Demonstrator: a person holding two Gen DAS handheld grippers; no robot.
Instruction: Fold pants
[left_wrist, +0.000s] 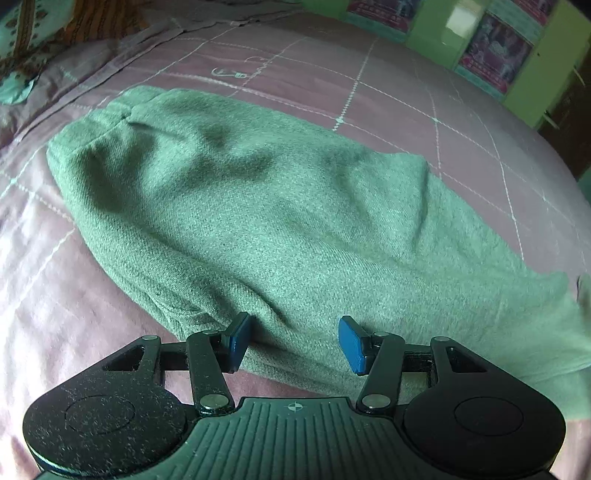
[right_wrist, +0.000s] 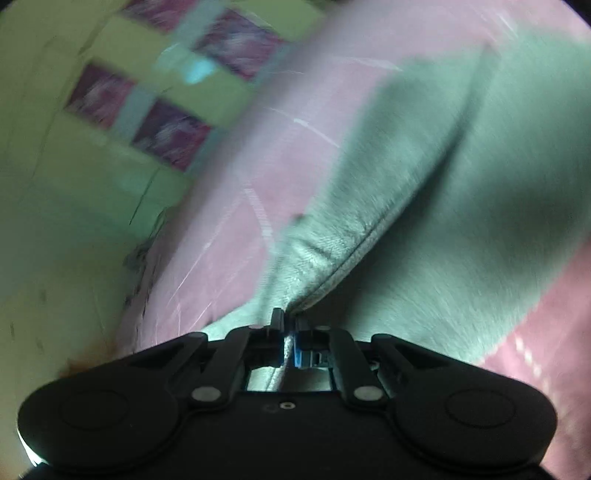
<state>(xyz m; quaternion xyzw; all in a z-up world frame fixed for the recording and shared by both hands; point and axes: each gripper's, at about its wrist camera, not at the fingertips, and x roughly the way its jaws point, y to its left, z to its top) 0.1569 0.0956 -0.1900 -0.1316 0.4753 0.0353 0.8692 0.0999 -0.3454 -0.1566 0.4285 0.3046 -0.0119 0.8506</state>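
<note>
Pants (left_wrist: 236, 206) lie spread across the pink bedspread (left_wrist: 369, 85), a grey-green knit heap with soft wrinkles, and everything I do here I place against them. My left gripper (left_wrist: 293, 343) hangs over their near edge with its blue pads (left_wrist: 352, 345) spread apart, one pad at the cloth's edge and cloth showing in the gap; neither seems to press on it, so I judge this hand is lined up to take the edge, not holding yet. My right gripper (right_wrist: 290, 339) is pressed together on a hem or seam of the pants (right_wrist: 424, 206), the cloth bunching into a ridge that runs away from the jaws, which I read as a firm pinch for lifting that end over. That view is smeared, so I cannot tell which part of the pants it is. Beyond the pants stands a green cupboard (left_wrist: 480, 48).
</note>
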